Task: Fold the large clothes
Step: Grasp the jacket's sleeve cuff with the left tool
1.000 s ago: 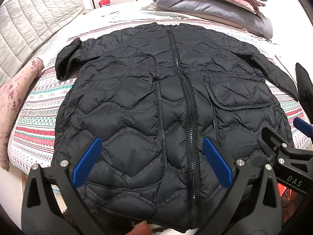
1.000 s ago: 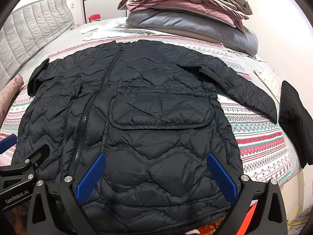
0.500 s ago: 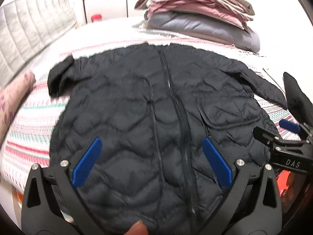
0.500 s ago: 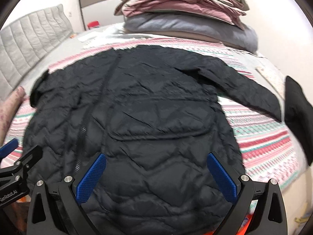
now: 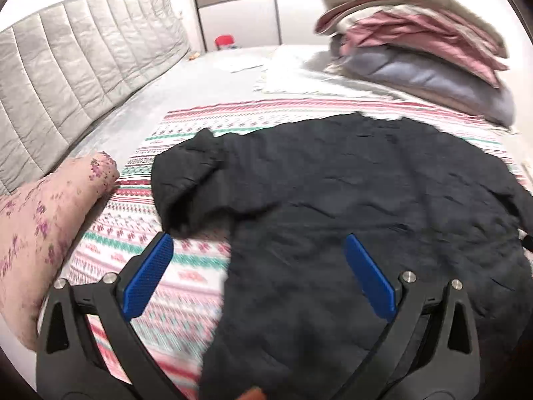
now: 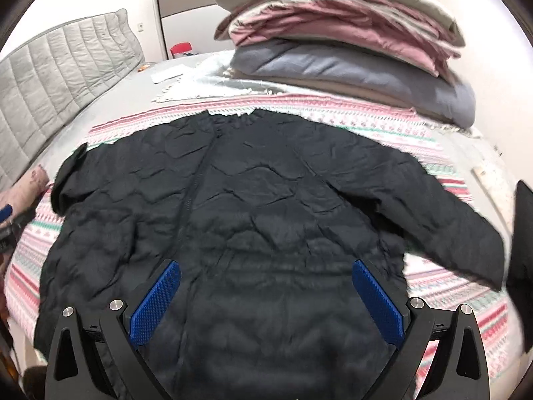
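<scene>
Patterned bedding (image 5: 186,266) is seen from the left wrist, with one black jacket (image 5: 366,206) spread flat on it, one folded sleeve (image 5: 186,180) and one floral pillow (image 5: 43,220); the left gripper (image 5: 256,276) is held wide, empty. From the right wrist, the other, outstretched sleeve (image 6: 443,220) and four stacked quilts (image 6: 339,33) are shown; the right gripper (image 6: 266,300) is likewise wide, empty.

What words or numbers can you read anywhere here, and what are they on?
None can be read.
The black jacket shows no label.
The red thing far back on the bed is too small and blurred to read.
The dark tool at the left edge of the right view is too blurred to read.
</scene>
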A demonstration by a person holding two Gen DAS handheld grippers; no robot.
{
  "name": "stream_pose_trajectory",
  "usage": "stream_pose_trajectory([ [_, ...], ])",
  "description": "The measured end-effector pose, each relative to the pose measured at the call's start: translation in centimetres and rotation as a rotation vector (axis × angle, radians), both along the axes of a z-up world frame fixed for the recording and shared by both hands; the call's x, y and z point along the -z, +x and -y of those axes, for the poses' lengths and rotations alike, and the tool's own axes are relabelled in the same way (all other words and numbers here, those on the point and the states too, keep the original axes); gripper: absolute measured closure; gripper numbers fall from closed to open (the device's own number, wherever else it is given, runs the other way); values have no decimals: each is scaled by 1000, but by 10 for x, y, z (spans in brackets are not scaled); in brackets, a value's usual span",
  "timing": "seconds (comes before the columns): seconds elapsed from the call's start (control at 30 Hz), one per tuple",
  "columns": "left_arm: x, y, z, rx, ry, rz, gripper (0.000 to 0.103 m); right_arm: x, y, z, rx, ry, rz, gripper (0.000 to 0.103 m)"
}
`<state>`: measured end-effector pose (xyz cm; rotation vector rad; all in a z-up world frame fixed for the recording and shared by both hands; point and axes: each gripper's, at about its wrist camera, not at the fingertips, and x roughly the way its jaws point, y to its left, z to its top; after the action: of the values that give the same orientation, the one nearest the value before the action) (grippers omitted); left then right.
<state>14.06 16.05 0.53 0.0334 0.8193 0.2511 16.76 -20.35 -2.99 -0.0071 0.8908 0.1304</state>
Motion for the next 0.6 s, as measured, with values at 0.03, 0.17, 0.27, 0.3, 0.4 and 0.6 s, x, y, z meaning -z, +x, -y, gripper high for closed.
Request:
stream_pose_trajectory([
  [0.03,7,10,-8,-9,13,-17,1,10,9,2,-2,10,-21,0],
  [0.17,35,55,-41,-36,91,-44,3,45,39,13,18,152,-159,0],
  [0.27,55,87,-59,-50,158,-70,7,48,53,18,9,303,-160,0],
  [0.3,61,99,-67,-61,183,-74,7,47,54,17,5,326,-153,0],
  [0.4,67,114,-84,-89,172,-52,13,55,58,16,-1,335,-151,0],
  [0.6,64,129,-110,-131,150,-56,90,69,59,22,33,287,-176,0],
])
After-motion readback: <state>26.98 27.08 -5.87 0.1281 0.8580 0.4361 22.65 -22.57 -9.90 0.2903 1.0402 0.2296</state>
